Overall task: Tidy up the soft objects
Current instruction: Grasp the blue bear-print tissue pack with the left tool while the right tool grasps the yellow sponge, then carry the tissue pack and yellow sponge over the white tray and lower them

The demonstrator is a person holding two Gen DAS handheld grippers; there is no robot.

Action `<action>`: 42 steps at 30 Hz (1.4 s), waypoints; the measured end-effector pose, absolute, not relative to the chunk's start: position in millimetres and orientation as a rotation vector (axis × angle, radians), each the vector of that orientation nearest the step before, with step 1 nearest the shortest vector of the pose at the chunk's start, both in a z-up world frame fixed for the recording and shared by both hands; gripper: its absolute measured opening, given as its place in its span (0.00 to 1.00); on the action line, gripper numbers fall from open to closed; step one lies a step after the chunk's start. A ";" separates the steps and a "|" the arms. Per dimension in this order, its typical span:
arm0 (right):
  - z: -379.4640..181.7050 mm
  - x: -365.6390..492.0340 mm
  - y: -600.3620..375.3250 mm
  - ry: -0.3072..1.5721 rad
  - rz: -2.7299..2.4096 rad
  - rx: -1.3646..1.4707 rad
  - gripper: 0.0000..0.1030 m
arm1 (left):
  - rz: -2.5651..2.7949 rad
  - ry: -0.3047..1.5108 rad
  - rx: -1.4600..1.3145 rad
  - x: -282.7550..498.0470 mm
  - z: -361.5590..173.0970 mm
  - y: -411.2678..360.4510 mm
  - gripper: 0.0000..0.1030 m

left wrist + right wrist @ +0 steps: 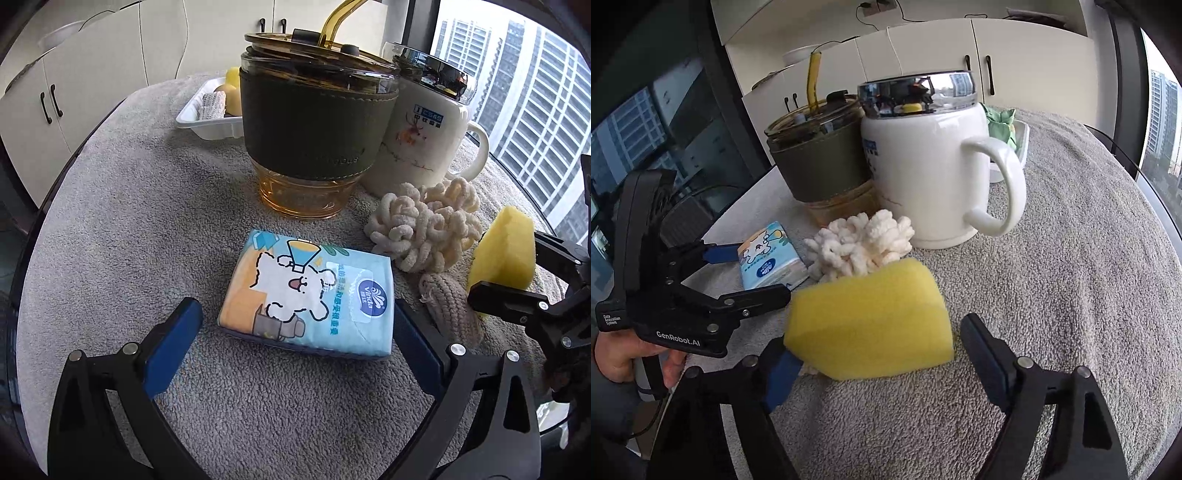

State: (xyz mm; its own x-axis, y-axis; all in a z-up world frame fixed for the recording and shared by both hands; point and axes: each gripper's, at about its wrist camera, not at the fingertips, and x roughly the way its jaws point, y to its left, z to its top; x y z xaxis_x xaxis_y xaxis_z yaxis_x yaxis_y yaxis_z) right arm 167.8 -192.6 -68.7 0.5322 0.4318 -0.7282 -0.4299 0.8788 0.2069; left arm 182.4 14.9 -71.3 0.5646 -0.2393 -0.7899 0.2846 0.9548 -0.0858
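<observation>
While the left tongs stand wide astride the tissue pack, the right tongs gape around the yellow sponge, its long axis crosswise between them, unclamped.

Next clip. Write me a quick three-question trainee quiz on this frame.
1. True or false: the yellow sponge lies between the right tool's fingers.
2. What lies between the left tool's fingers? A) tissue pack B) white mug C) rope knot
3. What stands directly beside the white mug?

Key: 1 true. 2 A, the tissue pack. 3 The amber glass cup with a dark sleeve and straw.
</observation>
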 end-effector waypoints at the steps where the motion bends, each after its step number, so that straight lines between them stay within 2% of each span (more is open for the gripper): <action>1: -68.7 167.8 -191.7 0.871 0.520 0.003 0.71 | -0.302 0.919 0.056 183.5 -70.8 15.1 0.91; 3: -67.8 166.8 -191.0 0.863 0.510 -0.003 0.68 | -0.281 0.898 0.050 184.0 -68.6 18.4 0.72; 22: -65.1 162.1 -192.1 0.851 0.472 -0.015 0.54 | -0.273 0.871 0.035 175.2 -64.7 26.7 0.71; 34: -38.1 139.2 -205.4 0.828 0.455 -0.049 0.52 | -0.271 0.828 0.032 140.7 -37.7 41.2 0.71; 42: 2.3 127.2 -225.8 0.811 0.453 -0.126 0.52 | -0.286 0.803 0.074 136.4 -4.9 57.3 0.71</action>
State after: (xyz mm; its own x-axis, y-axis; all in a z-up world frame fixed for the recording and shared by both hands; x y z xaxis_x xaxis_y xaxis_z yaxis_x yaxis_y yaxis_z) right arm 127.2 -225.8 2.3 0.5988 0.3423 -0.7240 -0.4372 0.8972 0.0626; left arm 136.4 57.3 -4.9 0.6583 -0.2244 -0.7185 0.2804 0.9589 -0.0425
